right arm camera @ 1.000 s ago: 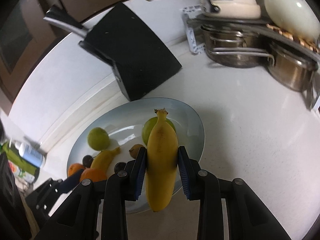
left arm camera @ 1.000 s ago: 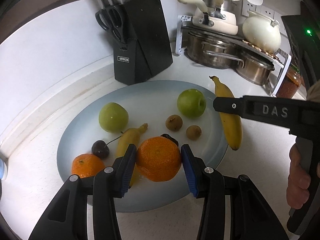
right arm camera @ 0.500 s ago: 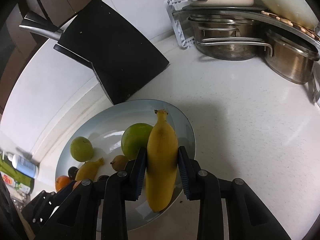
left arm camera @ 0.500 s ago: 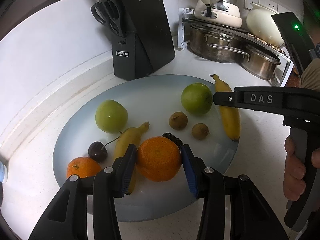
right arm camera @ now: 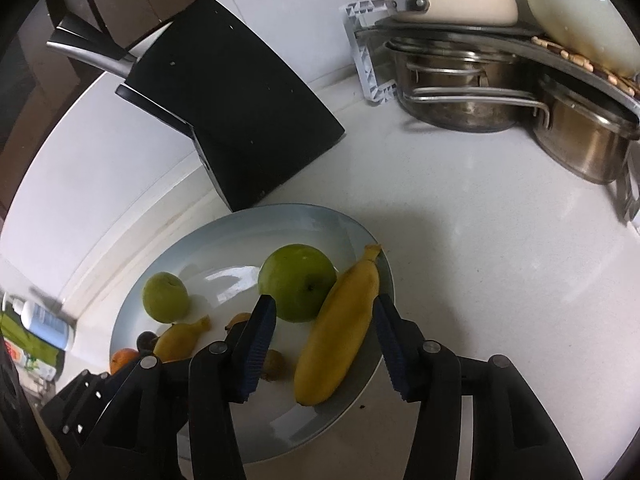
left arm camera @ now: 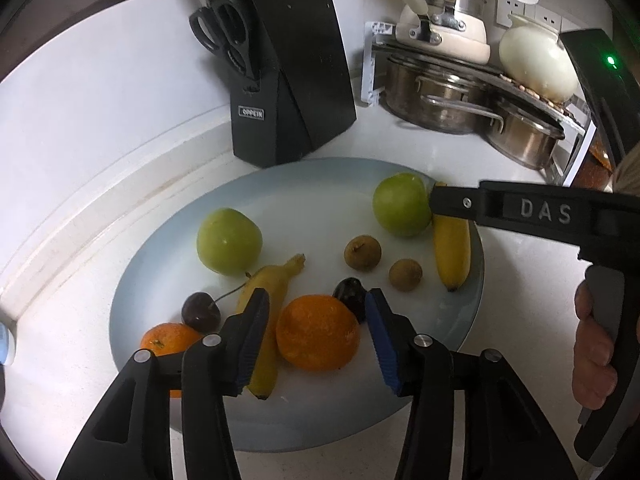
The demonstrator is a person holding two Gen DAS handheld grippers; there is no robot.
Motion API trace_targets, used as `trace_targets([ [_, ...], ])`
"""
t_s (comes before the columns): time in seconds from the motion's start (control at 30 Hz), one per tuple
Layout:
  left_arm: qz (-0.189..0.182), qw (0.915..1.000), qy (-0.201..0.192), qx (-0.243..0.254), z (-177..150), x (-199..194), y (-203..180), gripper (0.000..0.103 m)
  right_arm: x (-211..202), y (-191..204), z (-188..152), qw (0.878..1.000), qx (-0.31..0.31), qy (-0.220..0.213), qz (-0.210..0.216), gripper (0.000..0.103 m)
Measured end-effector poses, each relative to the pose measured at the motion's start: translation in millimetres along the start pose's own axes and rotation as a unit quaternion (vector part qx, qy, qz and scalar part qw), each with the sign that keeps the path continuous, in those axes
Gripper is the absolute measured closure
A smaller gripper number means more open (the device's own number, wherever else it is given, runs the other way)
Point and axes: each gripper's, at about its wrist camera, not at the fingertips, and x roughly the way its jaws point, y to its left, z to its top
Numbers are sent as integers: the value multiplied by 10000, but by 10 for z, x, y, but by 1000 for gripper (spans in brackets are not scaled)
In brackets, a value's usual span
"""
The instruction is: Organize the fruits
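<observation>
A pale blue plate holds two green apples, two bananas, two oranges, cherries and small brown fruits. My left gripper is open, its pads apart on either side of an orange that lies on the plate. My right gripper is open around a banana that lies on the plate's right edge beside a green apple. That banana also shows in the left wrist view, under the right gripper's finger.
A black knife block stands just behind the plate. Steel pots and cream cookware on a rack fill the back right. White counter lies right of the plate. A bottle stands far left.
Both grippers have opened. The right one has lowered the banana onto the plate's right edge and let go. The left one has released the orange onto the plate.
</observation>
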Motion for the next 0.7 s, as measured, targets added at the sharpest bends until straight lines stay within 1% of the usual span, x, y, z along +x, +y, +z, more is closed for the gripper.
trace_targets([
  [0.1, 54, 9999, -128, -56, 29, -84, 3, 45, -96, 8, -11, 10000, -44, -87, -16, 51],
  [0.17, 98, 9997, -229, -80, 40, -162, 4, 44, -167, 18, -29, 9998, -88, -145, -61, 51],
  [0.27, 177, 9991, -336, -200, 51, -268, 34, 38, -271, 42, -64, 9995, -193, -195, -142, 51],
  [0.3, 237, 9986, -389, -283, 59, -324, 52, 35, -305, 45, -77, 9994, -213, -221, -185, 50],
  [0.37, 347, 9977, -445, -367, 67, -399, 74, 30, -373, 49, -90, 9989, -244, -282, -273, 36],
  [0.4, 414, 9972, -471, -409, 71, -442, 85, 26, -418, 50, -106, 9985, -266, -339, -348, 33],
  [0.5, 578, 9956, -561, -483, 65, -560, 112, 20, -502, 57, -130, 9971, -340, -440, -513, 31],
  [0.53, 643, 9950, -589, -494, 61, -602, 120, 17, -529, 60, -144, 9967, -371, -450, -559, 31],
  [0.67, 861, 9924, -728, -483, 19, -740, 117, 13, -653, 72, -210, 9957, -442, -508, -634, 30],
  [0.7, 891, 9919, -766, -481, 4, -778, 119, 10, -687, 83, -231, 9952, -475, -529, -672, 29],
])
